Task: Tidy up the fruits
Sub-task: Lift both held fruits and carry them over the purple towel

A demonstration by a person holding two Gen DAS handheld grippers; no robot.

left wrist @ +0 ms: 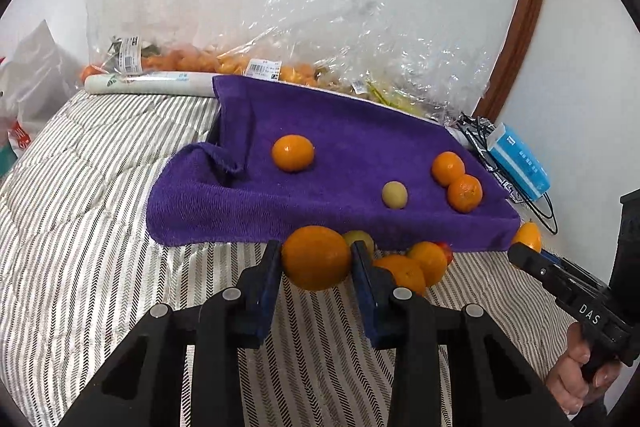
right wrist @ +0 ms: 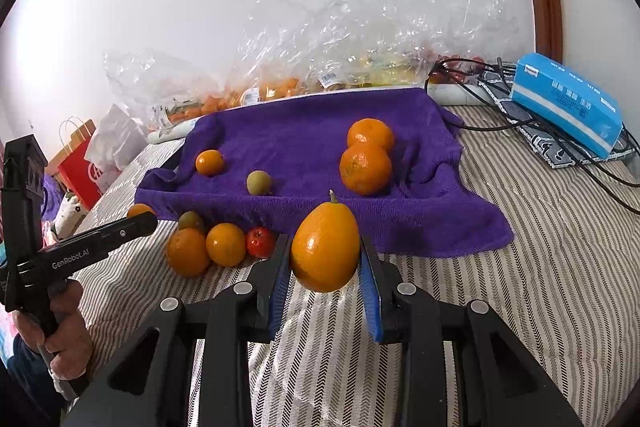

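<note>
Both grippers loaded — left gripper (left wrist: 316, 259) orange (left wrist: 316, 257), right gripper (right wrist: 325, 259) seemingly lemon (right wrist: 325, 247).

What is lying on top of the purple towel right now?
On the purple terry towel lie three round orange citrus fruits and one small yellow-green round fruit. Whatever raised object the towel drapes over is covered and cannot be identified.

Both pictures are bright with soft daylight. The round lens bends the edges, and the corners are black. The crinkly clear plastic bags (left wrist: 320, 39) far back shine with white glare. Small soft shadows sit under the round orange fruits (right wrist: 365, 169) on the purple towel (right wrist: 304, 143).
</note>
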